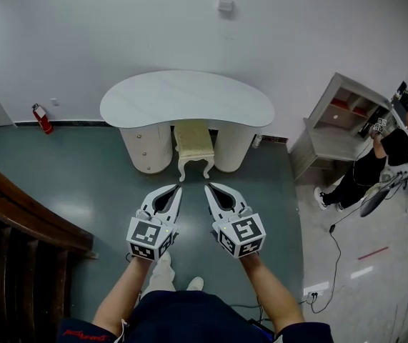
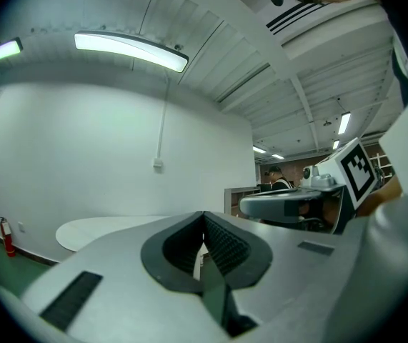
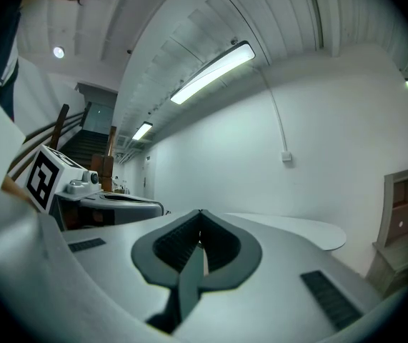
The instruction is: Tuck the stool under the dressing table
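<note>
Grippers: two, held side by side and apart, each carrying one cube with black-and-white square markers. The left gripper (image 1: 177, 189) is clenched, its jaws meeting at the tips with nothing between them. The right gripper (image 1: 208, 186) is likewise clenched and empty. Each gripper view confirms this, with the tips joined ahead of an oval gap. One stool (image 1: 193, 143), cream, stands straight ahead of both grippers, well apart from their tips. It sits between the two pedestals (image 1: 146, 148) of the one table (image 1: 186, 97), its rear under the top and two front legs showing. One red extinguisher (image 1: 42, 118) stands by the wall, far left of the left gripper. One shelf (image 1: 336, 120) stands right of the right gripper, with one person (image 1: 379, 156) beside it. Red print on the wearer's left sleeve is too small to read.
</note>
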`<state>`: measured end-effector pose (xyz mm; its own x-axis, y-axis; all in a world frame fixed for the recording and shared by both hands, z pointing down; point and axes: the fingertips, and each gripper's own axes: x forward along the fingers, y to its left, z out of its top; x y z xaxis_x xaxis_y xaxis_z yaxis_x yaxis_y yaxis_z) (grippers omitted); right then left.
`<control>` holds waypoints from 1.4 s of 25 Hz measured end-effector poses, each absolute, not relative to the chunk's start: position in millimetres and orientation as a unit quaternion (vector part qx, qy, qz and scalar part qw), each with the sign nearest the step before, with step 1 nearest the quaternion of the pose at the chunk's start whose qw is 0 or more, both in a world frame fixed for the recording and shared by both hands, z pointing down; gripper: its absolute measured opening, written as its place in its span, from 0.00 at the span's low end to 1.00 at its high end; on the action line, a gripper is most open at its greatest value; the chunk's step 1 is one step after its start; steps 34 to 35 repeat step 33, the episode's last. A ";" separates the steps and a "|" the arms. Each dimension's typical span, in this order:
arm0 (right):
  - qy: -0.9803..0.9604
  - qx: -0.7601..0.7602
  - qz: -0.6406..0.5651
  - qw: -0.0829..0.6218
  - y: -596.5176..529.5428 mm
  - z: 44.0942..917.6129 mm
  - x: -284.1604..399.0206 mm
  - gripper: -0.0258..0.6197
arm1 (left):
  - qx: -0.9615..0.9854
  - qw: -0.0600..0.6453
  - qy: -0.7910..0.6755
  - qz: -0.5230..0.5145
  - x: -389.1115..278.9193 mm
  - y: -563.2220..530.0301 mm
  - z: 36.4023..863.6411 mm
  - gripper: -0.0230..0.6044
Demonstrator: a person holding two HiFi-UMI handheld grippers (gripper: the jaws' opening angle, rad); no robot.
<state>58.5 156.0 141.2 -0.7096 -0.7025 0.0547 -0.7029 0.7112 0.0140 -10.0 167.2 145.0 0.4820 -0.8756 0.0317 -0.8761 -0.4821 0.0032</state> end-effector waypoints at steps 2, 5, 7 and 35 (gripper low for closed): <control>-0.924 0.380 0.004 0.024 160.0 139.5 61.3 0.06 | 0.860 0.005 -0.510 0.012 -8.2 171.7 142.2 0.06; -0.925 0.380 0.007 0.013 163.4 135.8 64.9 0.06 | 0.860 0.001 -0.511 0.013 -5.8 175.3 139.5 0.06; -0.924 0.381 0.007 0.009 165.2 134.5 66.2 0.06 | 0.860 -0.001 -0.510 0.013 -4.5 176.9 138.9 0.06; -0.926 0.377 0.015 0.003 166.0 138.8 68.3 0.06 | 0.860 0.015 -0.510 -0.002 -2.3 181.9 136.1 0.06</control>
